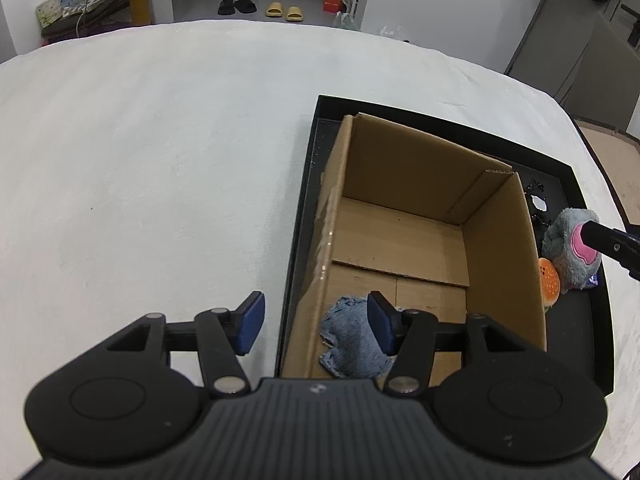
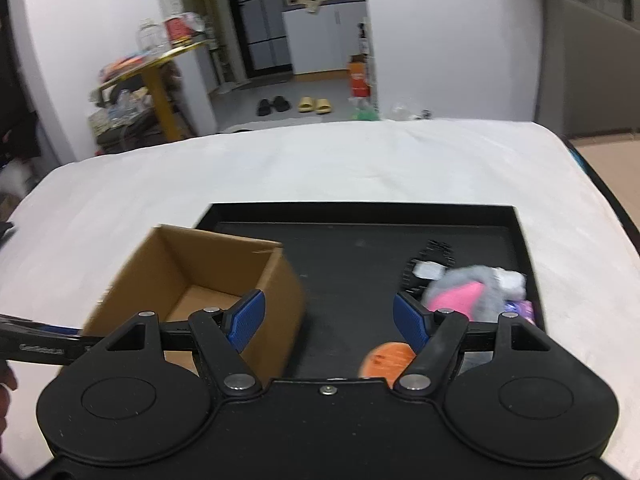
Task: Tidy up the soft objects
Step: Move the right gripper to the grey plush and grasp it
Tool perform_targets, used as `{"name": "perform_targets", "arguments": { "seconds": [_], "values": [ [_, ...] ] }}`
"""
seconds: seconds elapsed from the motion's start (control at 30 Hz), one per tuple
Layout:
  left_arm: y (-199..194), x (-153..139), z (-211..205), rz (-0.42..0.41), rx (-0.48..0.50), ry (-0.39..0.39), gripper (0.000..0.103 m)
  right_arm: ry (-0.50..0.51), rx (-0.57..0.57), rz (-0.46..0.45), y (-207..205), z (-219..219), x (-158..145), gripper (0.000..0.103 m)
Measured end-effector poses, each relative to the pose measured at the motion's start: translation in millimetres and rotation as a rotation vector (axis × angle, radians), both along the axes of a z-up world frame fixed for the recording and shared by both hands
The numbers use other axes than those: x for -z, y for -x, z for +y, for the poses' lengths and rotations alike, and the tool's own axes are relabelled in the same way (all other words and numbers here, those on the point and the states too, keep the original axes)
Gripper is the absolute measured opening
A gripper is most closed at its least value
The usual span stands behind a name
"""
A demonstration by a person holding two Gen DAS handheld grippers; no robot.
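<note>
Two grippers are in play, and neither is grasping anything. Beyond the left gripper (image 1: 314, 326), whose fingers are spread wide and released, the left pad hangs over the white-covered worktop (image 1: 160, 168) while the right pad sits over the near end of the cardboard box (image 1: 500, 248). A blue cloth (image 1: 352, 344) lies on the box floor just to the left of that right pad, already put away.

The box stands in the left part of a black tray (image 2: 360, 216). To the right of the box wall, on the tray floor, the remaining soft things are heaped together: a grey-and-pink plush toy (image 1: 574, 252), an orange spotted soft toy (image 1: 549, 280) touching it, and a black-and-white item (image 2: 430, 266) just beyond them (too blurred to name).

The right gripper (image 2: 328, 322) also has its fingers released; the orange toy lies just inside its right pad and the plush just past that pad.

Risks, as I judge them: because the toys touch, closing on one may drag or pinch its neighbour. A shallow bite on loose fur could slip during the carry. The light box might be nudged sideways by a finger or by the left gripper hovering over its rim, and the blur in the right view hints that speed could spoil the aim.
</note>
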State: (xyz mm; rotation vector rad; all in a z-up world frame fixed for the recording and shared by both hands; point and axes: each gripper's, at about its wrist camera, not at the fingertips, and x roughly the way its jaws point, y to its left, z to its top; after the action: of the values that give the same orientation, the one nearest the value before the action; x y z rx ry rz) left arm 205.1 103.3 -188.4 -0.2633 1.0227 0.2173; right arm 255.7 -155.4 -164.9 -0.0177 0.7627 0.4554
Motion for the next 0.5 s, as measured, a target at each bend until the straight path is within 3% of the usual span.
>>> {"name": "perform_targets", "arguments": {
  "seconds": [0.33, 0.5],
  "values": [
    [-8.9, 2.5, -12.8, 0.005, -0.015, -0.033, 0.056, 0.055, 0.114, -0.006, -10.5, -29.3, 20.7, 0.071],
    [-13.6, 3.2, -18.1, 0.001, -0.009, -0.039, 0.056, 0.099, 0.177, -0.009, -18.7, -40.4, 32.0, 0.079]
  ]
}}
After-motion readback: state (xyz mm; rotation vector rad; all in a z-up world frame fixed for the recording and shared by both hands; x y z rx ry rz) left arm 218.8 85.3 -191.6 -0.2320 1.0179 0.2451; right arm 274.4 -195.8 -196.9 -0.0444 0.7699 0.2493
